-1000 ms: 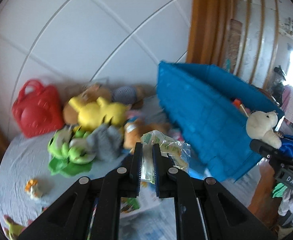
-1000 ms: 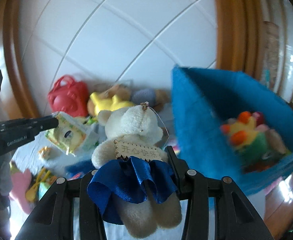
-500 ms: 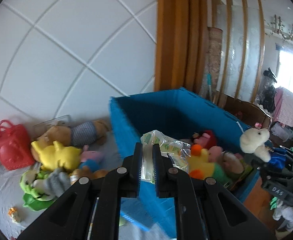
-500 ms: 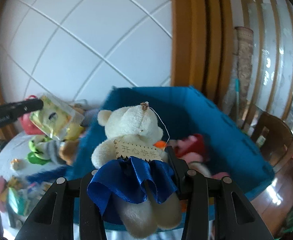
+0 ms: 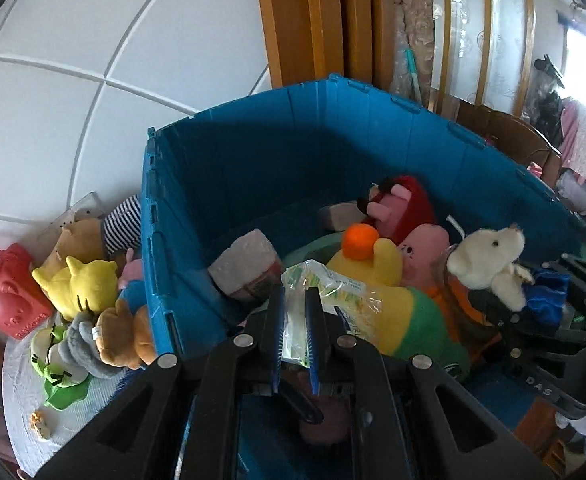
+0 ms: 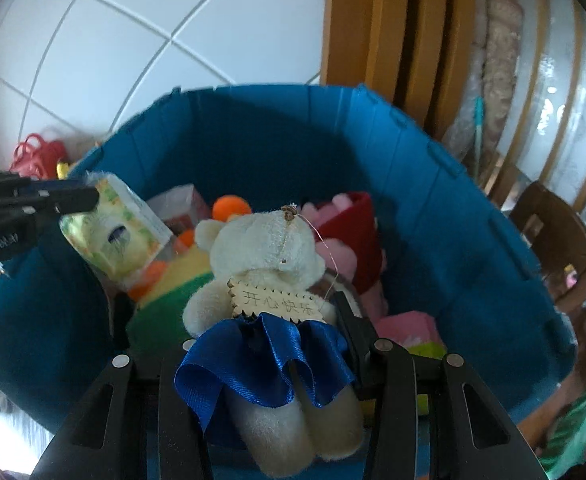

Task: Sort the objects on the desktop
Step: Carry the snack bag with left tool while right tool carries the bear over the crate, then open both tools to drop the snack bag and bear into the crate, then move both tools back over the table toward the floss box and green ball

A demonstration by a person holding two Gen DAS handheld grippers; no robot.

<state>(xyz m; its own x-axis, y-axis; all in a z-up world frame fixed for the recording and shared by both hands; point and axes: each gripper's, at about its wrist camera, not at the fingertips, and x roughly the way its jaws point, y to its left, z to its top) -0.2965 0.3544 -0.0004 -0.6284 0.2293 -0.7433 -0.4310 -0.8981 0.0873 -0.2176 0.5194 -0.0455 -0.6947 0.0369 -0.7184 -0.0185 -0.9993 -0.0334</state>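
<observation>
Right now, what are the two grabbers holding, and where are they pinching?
The left gripper pinches a crinkly snack packet by its near end. The right gripper squeezes a white teddy bear around its blue-skirted waist.

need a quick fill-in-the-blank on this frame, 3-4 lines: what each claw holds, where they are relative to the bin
1. The left claw is shut on a crinkly plastic ____.
2. The right claw grips a cream teddy bear wearing a ____ satin skirt.
3. Both claws are held over the open ____ bin.
4. The yellow plush lies ____ the bin, on the table.

Missing words: packet; blue; blue; outside
</observation>
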